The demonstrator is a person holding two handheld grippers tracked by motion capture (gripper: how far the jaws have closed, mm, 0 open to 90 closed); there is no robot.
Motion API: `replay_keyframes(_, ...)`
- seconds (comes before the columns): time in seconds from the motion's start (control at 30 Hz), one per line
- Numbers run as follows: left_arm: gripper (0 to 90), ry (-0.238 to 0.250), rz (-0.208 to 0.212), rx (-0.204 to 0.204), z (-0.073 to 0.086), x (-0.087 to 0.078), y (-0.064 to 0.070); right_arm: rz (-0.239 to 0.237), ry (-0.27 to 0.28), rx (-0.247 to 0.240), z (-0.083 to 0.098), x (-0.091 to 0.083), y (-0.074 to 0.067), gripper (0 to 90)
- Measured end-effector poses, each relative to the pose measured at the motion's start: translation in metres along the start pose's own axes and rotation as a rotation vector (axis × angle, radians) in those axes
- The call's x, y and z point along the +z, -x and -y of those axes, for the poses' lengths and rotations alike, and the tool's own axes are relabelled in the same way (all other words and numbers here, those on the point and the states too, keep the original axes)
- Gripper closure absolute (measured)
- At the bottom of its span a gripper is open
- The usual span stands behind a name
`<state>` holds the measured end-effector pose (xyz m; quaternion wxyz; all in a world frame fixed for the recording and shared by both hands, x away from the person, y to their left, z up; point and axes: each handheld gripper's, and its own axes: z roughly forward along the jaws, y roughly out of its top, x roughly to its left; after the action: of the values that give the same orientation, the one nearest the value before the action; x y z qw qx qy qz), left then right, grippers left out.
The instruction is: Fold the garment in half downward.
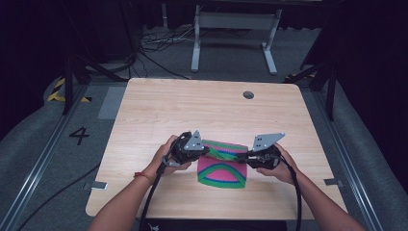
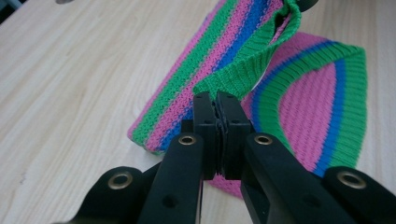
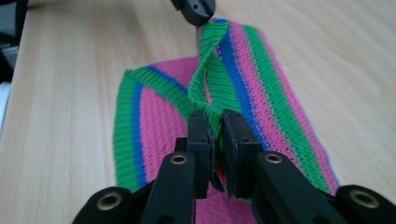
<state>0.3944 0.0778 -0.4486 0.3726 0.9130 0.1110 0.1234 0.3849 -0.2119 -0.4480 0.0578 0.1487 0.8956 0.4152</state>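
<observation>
A knitted cloth (image 1: 222,171) with pink, green and blue stripes lies on the wooden table (image 1: 159,108), its far part lifted and folded toward the near side. My left gripper (image 1: 208,150) is shut on the green ribbed edge at the cloth's left. In the left gripper view the jaws pinch that green edge (image 2: 233,79) of the knitted cloth (image 2: 303,107). My right gripper (image 1: 239,157) is shut on the same edge at the right. The right gripper view has the green rib (image 3: 205,88) of the knitted cloth (image 3: 159,121) caught between the jaws, with the tip of the left gripper (image 3: 196,9) beyond it.
A round cable hole (image 1: 248,95) sits in the table near its far edge. Beyond the table stands a white metal frame (image 1: 235,33) on a grey floor with loose cables (image 1: 159,43). A cable (image 1: 296,192) trails from each gripper toward the near edge.
</observation>
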Motion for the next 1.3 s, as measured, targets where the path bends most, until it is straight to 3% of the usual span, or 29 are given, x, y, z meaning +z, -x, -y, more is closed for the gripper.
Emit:
replay_keyframes(0.2,87.9,-0.028,0.034,0.029,0.006,0.005,0.013,-0.020,-0.065,-0.036,0.008,0.006,-0.012,82.6)
replay_keyframes(0.53,87.8,-0.046,0.078,0.055,0.012,-0.001,0.032,-0.054,-0.074,-0.064,0.012,0.005,-0.027,82.6)
replay_keyframes(1.17,87.6,-0.109,0.145,0.086,0.024,0.004,0.047,-0.093,-0.155,-0.080,0.026,0.013,-0.042,82.2)
replay_keyframes(1.23,89.4,-0.146,0.146,0.106,0.026,0.005,0.050,-0.091,-0.160,-0.084,0.028,0.012,-0.043,80.7)
replay_keyframes(1.3,89.4,-0.148,0.150,0.101,0.030,0.006,0.051,-0.088,-0.165,-0.085,0.030,0.011,-0.044,79.6)
